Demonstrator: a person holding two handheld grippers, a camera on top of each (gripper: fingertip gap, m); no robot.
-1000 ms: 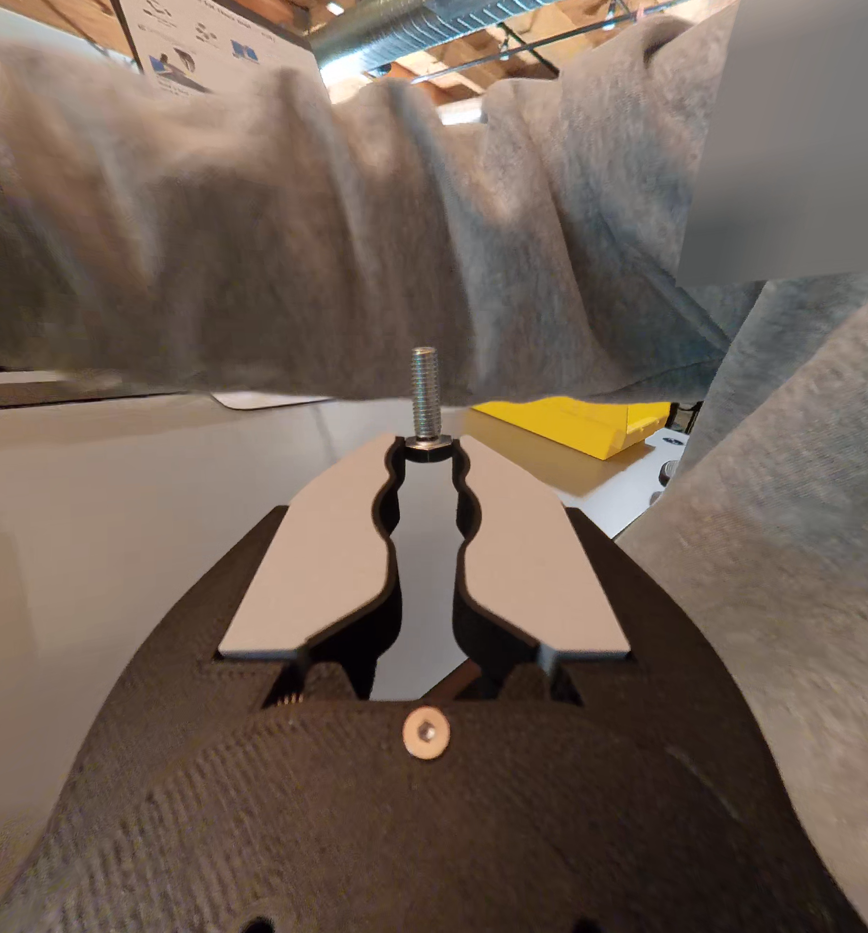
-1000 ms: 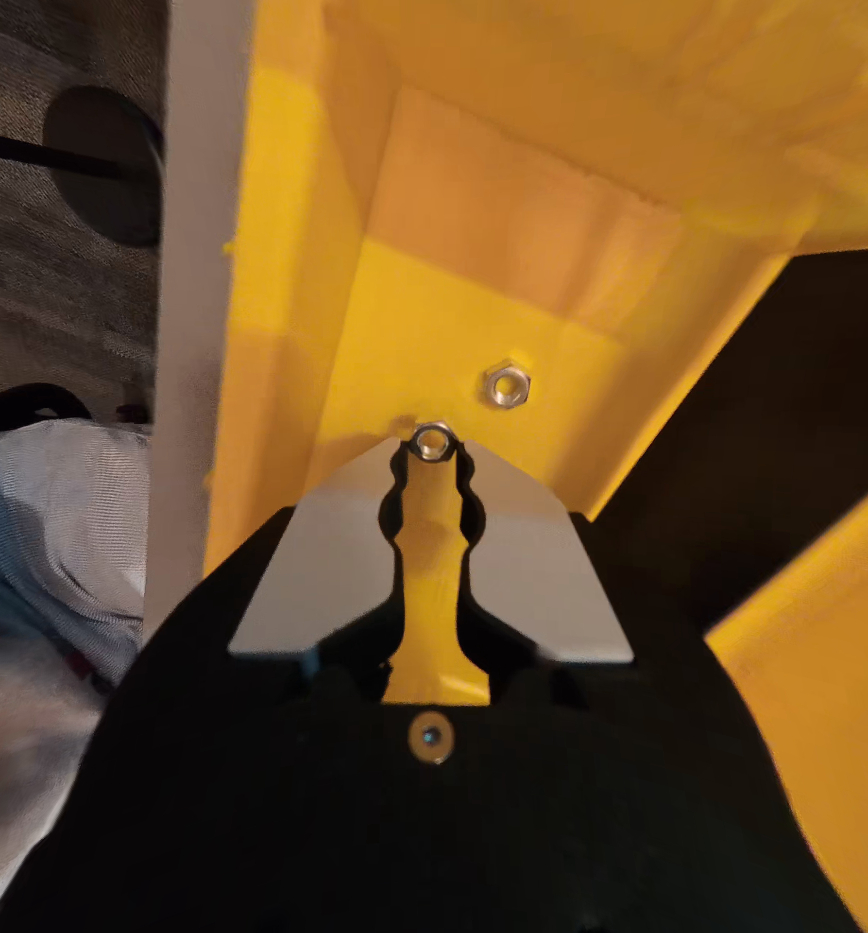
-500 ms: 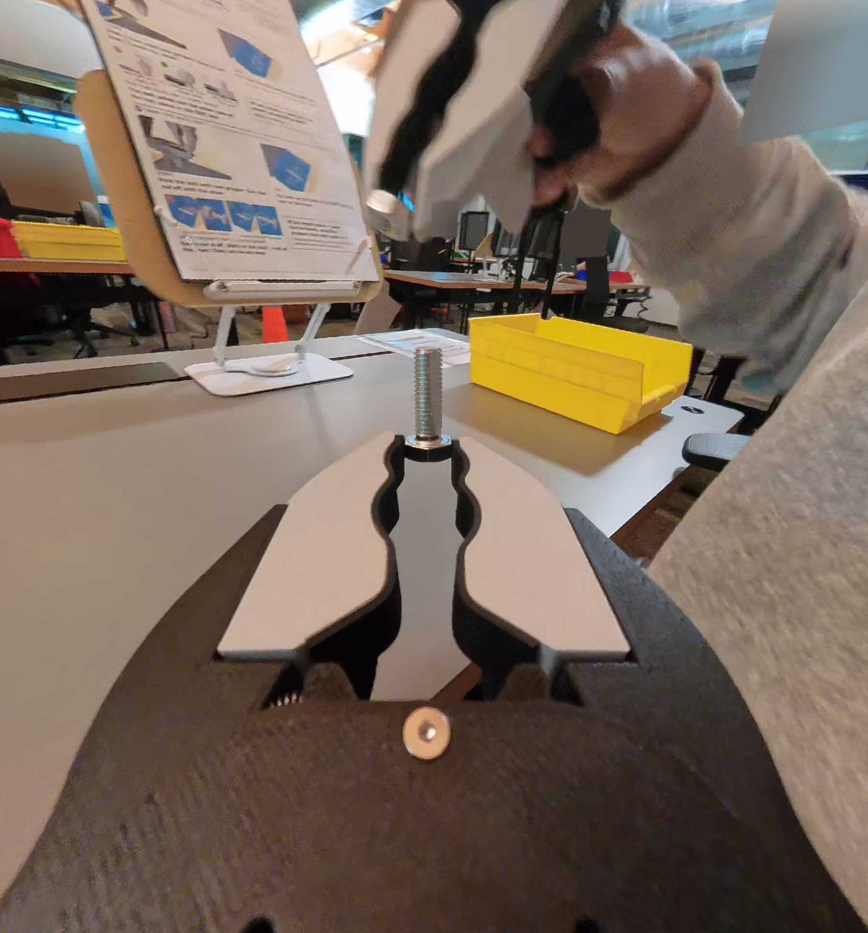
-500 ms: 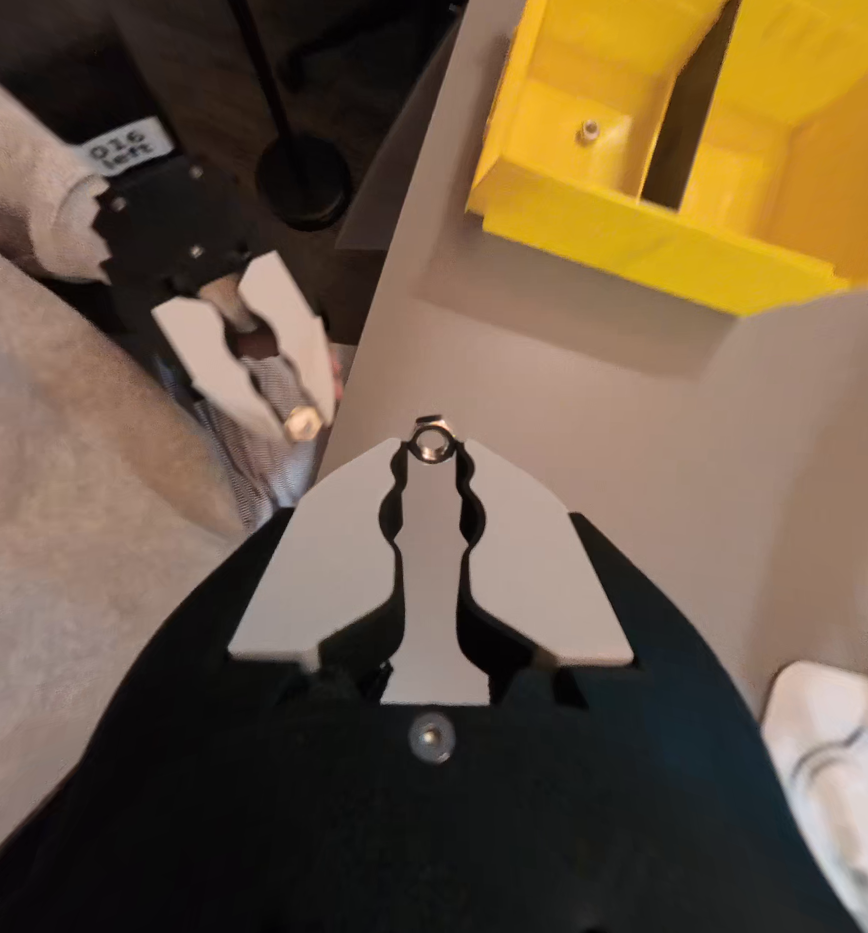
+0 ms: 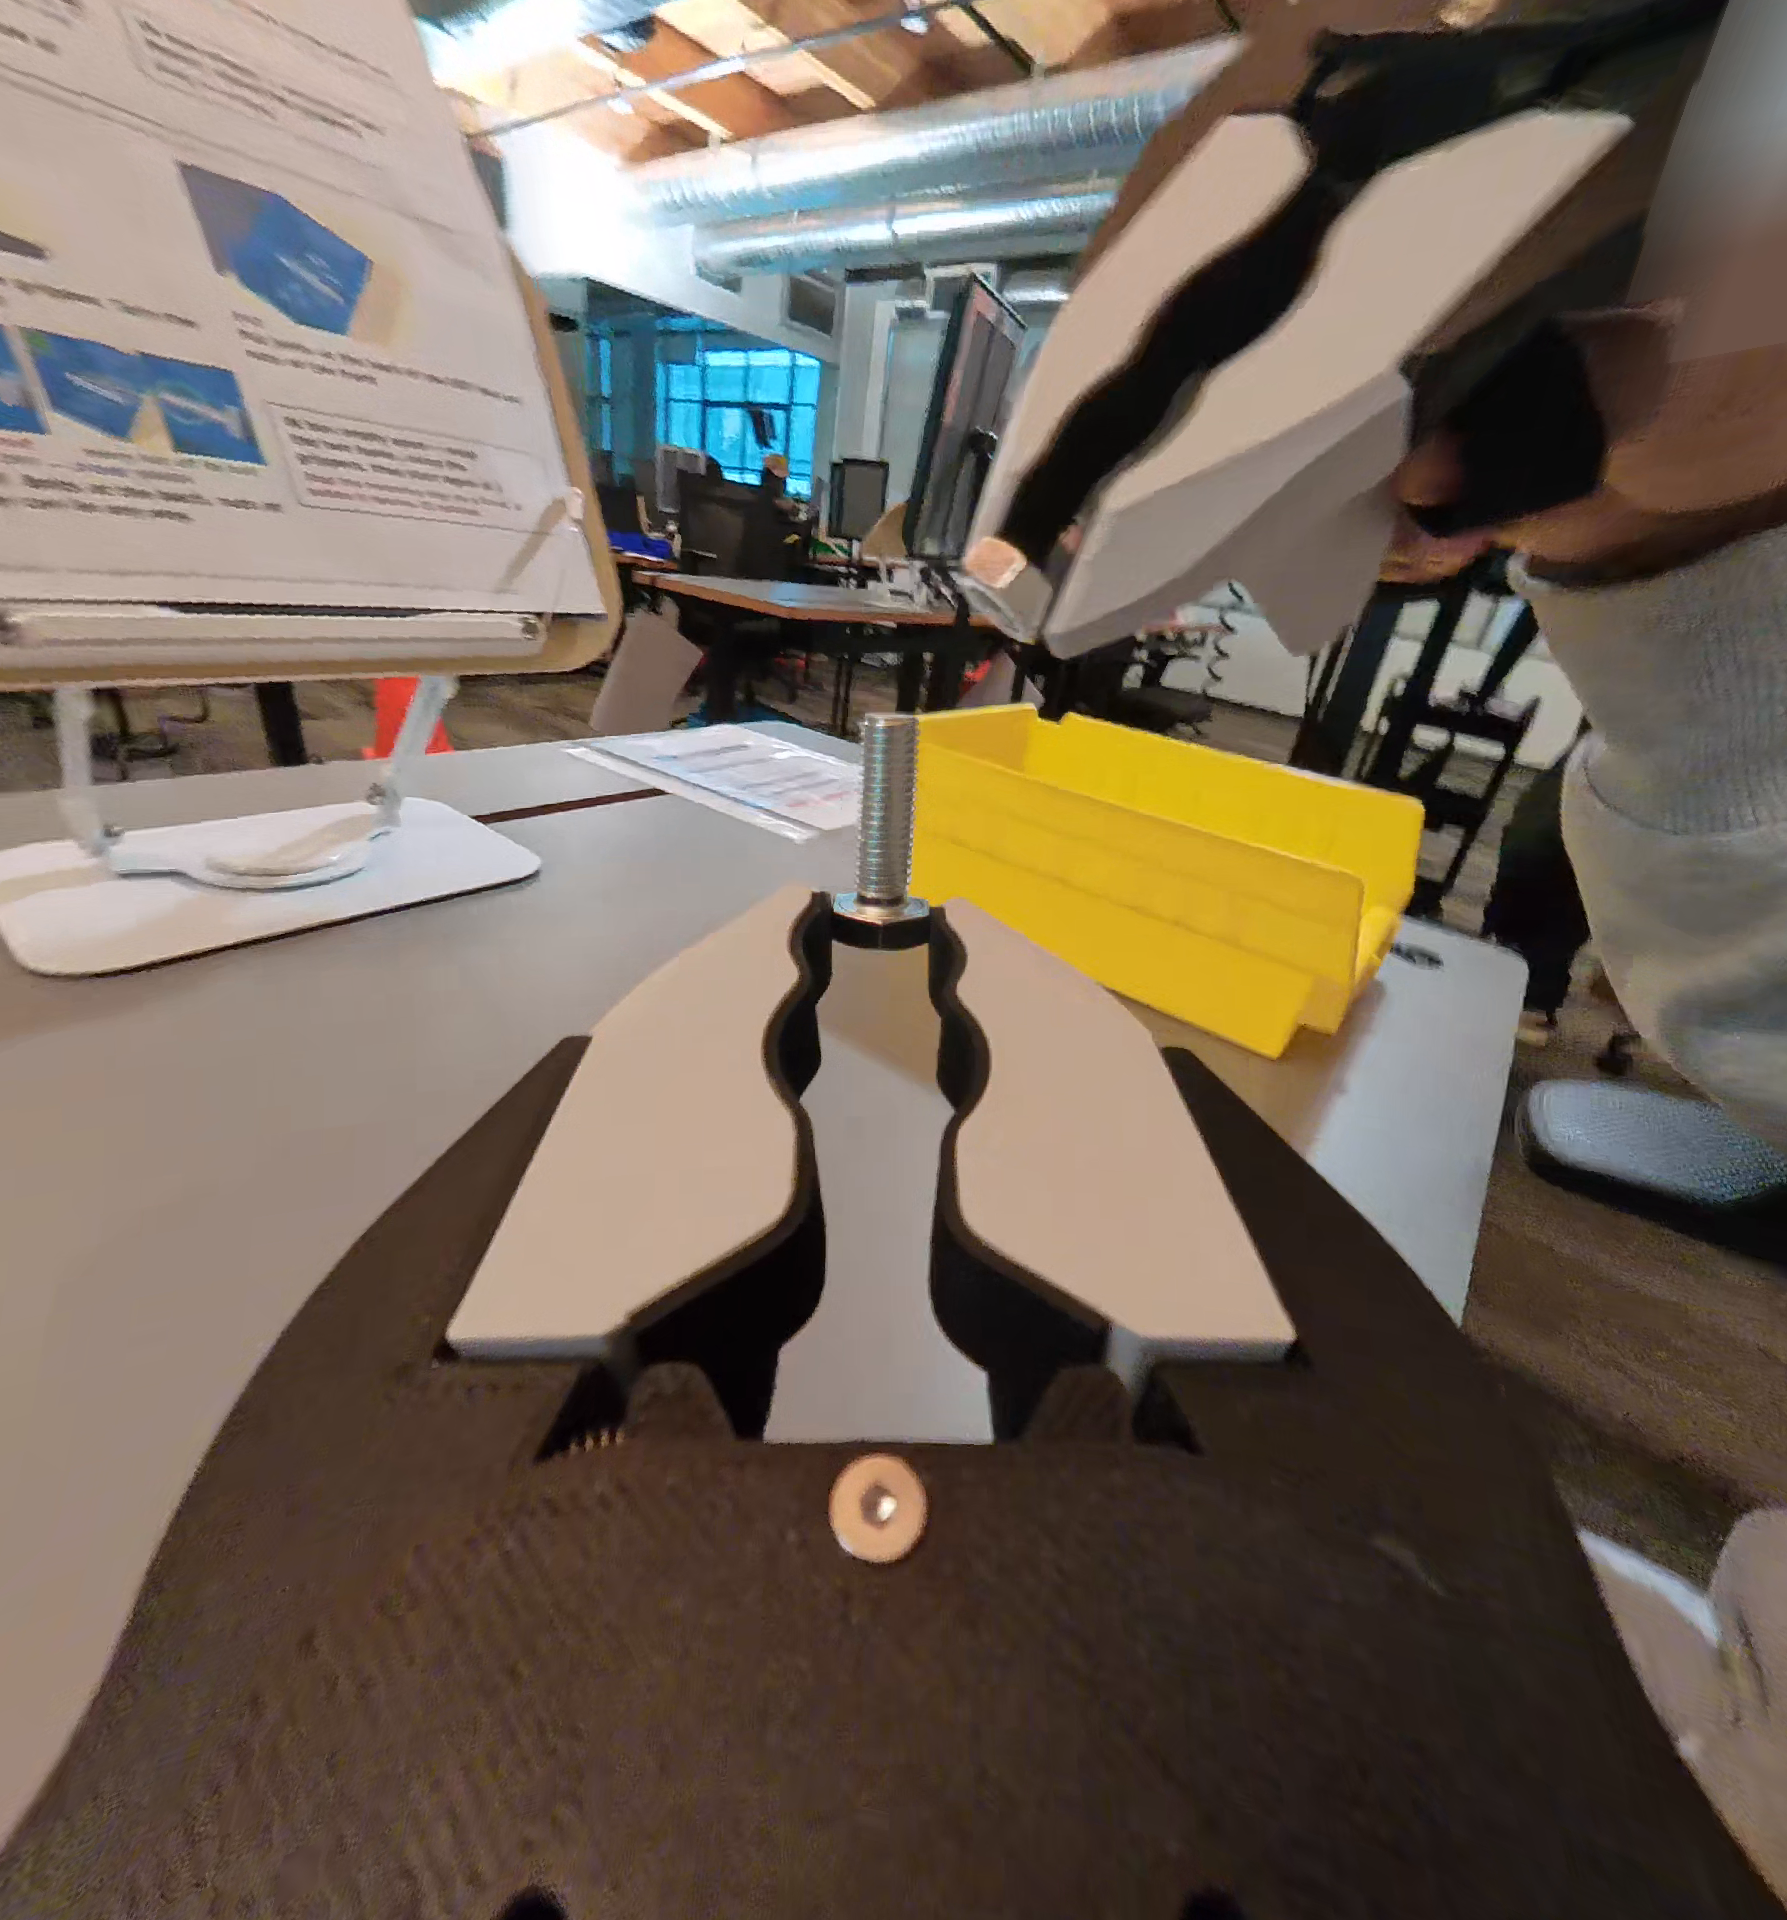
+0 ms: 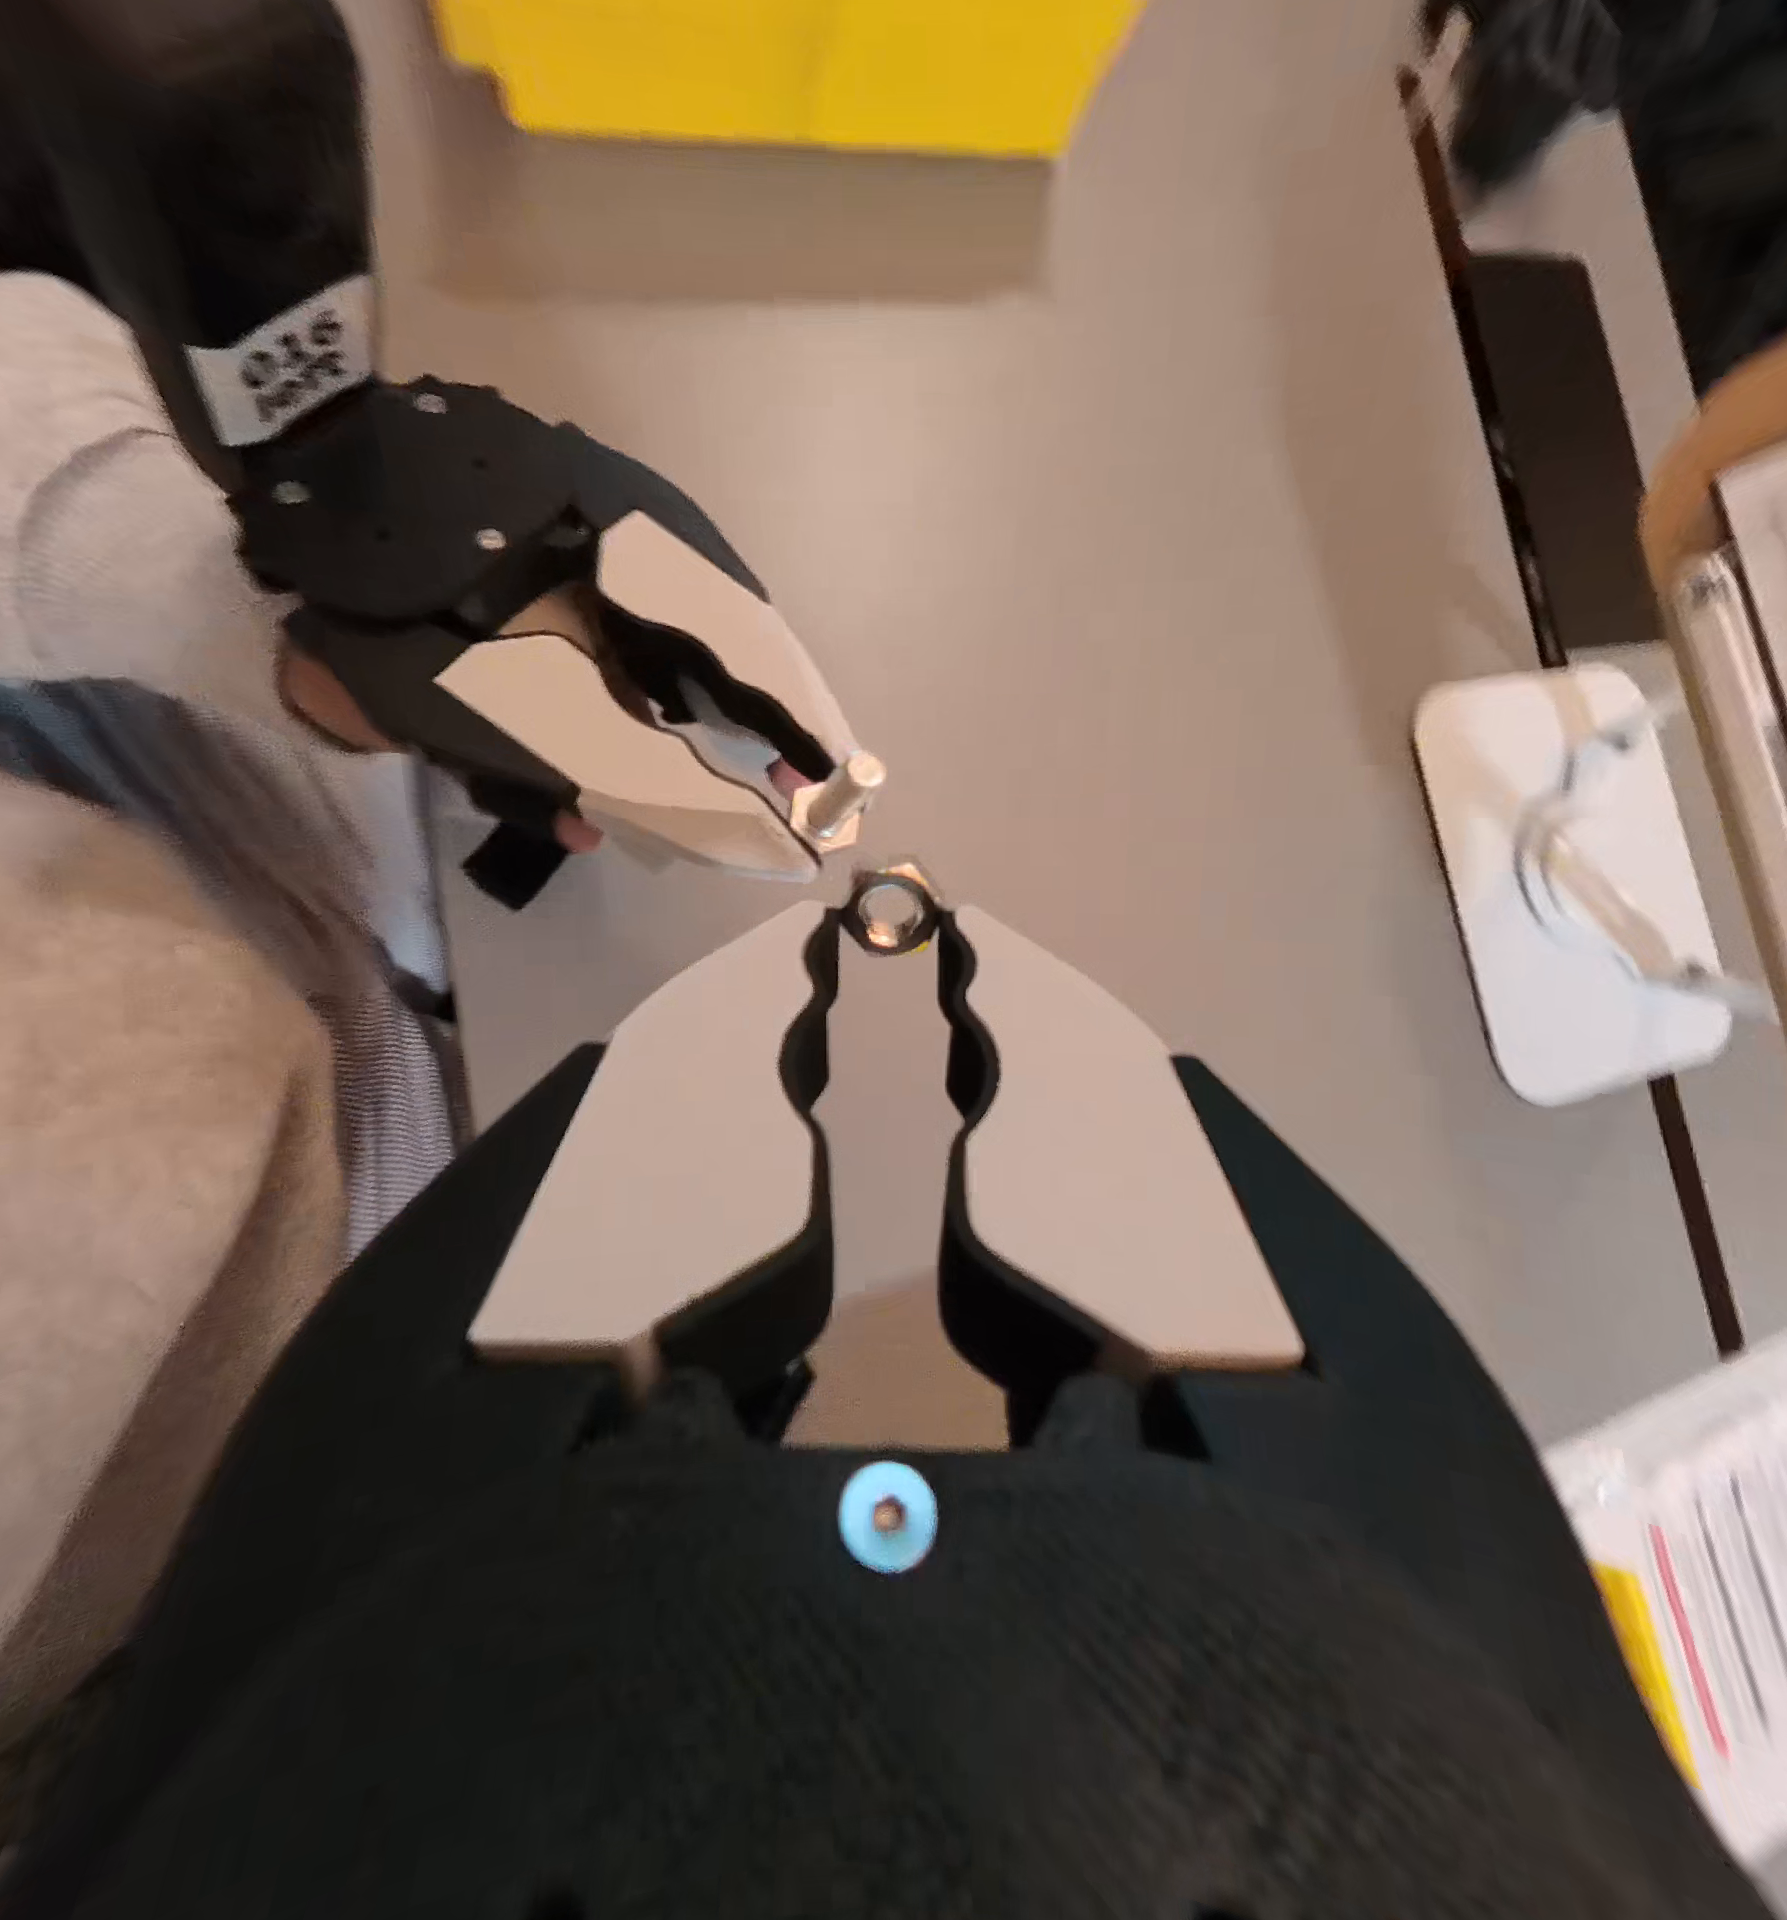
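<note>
Left wrist view shows the left gripper [image 5: 876, 920] with its jaws clenched on the head of a bolt [image 5: 887, 805], whose threaded shaft stands upright above the tips. The right gripper [image 5: 1024, 592] hangs above and to the right, jaws pinching a nut [image 5: 1001, 580] that sits near the bolt's top but apart from it. In the right wrist view the nut [image 6: 891, 918] is gripped at the tips with its hole facing the camera, just beside the bolt [image 6: 839, 802]. Behind lie a grey counter [image 5: 245, 1039], a yellow bin [image 5: 1159, 873] and a paper stand [image 5: 245, 873].
</note>
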